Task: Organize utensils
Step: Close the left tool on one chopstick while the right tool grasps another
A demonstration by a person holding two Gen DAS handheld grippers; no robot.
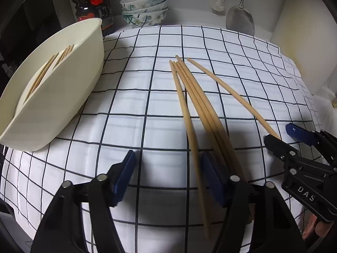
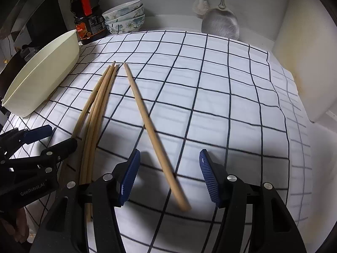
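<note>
Several bamboo chopsticks (image 1: 197, 97) lie bunched on the checked cloth (image 1: 126, 97). My left gripper (image 1: 168, 177) stands open low over their near ends. The leftmost chopstick (image 1: 183, 105) runs between its blue pads untouched, and the others pass under the right finger. A separate chopstick (image 2: 148, 122) lies slanted between the pads of my open right gripper (image 2: 169, 177), clear of both. In the left wrist view the right gripper (image 1: 281, 135) is at the far right. A cream bin (image 1: 52, 105) at the left holds more chopsticks (image 1: 48, 69).
A dark sauce bottle (image 1: 92, 6) and stacked floral bowls (image 1: 145, 8) stand behind the bin at the back. A metal spatula (image 1: 240, 19) and a brush (image 1: 219, 2) hang on the back wall. A white wall borders the cloth on the right.
</note>
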